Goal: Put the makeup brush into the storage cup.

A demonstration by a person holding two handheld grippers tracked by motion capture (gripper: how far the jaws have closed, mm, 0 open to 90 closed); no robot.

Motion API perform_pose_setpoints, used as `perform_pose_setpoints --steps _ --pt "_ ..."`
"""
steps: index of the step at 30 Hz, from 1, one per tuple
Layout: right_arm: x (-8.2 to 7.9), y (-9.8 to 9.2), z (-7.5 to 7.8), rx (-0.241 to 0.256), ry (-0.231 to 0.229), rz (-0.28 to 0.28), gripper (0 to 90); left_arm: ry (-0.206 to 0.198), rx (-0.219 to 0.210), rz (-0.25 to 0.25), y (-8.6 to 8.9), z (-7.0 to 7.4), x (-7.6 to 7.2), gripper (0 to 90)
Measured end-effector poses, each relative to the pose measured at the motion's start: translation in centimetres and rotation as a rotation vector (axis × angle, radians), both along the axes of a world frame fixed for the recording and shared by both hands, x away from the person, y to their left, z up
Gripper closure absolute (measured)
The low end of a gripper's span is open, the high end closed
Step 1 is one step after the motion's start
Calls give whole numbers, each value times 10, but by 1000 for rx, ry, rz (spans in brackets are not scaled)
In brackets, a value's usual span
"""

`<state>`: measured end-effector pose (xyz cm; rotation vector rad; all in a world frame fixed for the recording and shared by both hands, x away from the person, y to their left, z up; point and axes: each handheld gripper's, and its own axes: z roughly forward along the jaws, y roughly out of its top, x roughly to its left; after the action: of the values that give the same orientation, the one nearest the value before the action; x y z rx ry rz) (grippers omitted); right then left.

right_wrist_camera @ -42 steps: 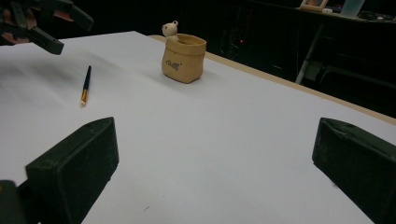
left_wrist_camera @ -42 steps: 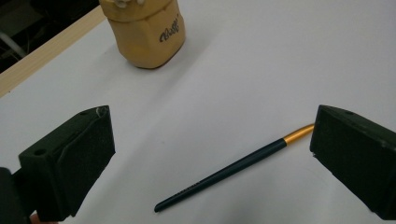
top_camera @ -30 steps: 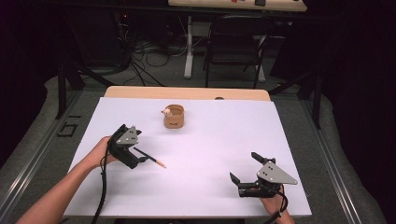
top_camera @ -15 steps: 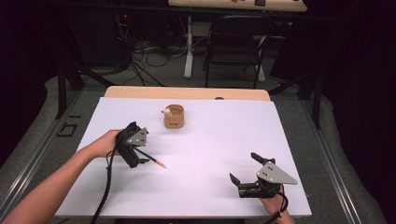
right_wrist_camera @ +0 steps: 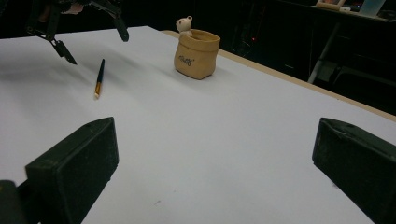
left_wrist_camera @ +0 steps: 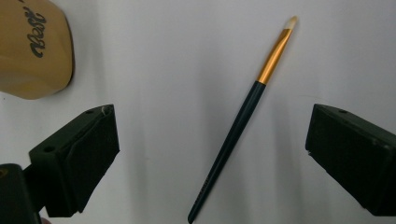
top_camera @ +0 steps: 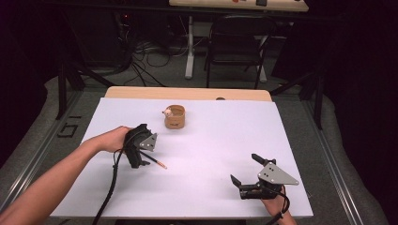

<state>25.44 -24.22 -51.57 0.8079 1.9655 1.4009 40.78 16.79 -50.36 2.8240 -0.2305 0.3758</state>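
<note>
The left gripper [top_camera: 141, 157] has come forward over the last second and tipped nose-down, so it now hangs right above the brush [left_wrist_camera: 243, 119], which lies flat on the white surface [top_camera: 211, 140] toward its left edge, about midway between the near and far edges. From the left gripper view the jaws stand wide apart with nothing between them but the brush's dark handle running diagonally through the gap, its gold ferrule and pale tip pointing away; neither pad touches it. That shift reads to me as lining up for a pick: the handle is already bracketed, so what is left is to drop lower and close across it. The little tan pouch [top_camera: 174, 117] with the bear peeking out sits well apart, nearer the far edge, a likely place for the brush to go. The right gripper [top_camera: 246, 176] rests near the near right corner, jaws spread and holding nothing, just as it did a moment ago
</note>
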Motion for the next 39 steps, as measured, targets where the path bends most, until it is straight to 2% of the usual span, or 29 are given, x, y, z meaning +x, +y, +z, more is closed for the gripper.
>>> perform_pose_setpoints --steps 3,7,11,14,16,25,29,31,35,39 --pt "0 0 0 3 -3 0 0 4 29 -20 -3 -1 1 50" --pt "1 1 -1 6 -4 2 0 3 88 -58 -7 -3 2 55" --pt "1 0 -1 1 0 0 0 3 113 -68 -10 -4 3 66" --pt "1 0 0 -2 4 4 0 17 144 -67 -12 -5 4 172" --pt "1 1 -1 5 -3 1 0 29 156 -76 -12 -6 5 209" --pt "1 0 -1 1 -2 2 0 29 158 -112 -18 -8 4 411" --pt "0 0 -1 -8 2 3 0 35 170 -111 -21 -11 4 500" --pt "0 0 -1 -7 0 2 0 40 173 -121 -22 -11 4 526" --pt "0 0 -1 -2 -3 1 0 58 153 -122 -24 -13 4 575" --pt "0 0 -1 -12 5 2 0 76 175 -140 -26 -14 5 625"
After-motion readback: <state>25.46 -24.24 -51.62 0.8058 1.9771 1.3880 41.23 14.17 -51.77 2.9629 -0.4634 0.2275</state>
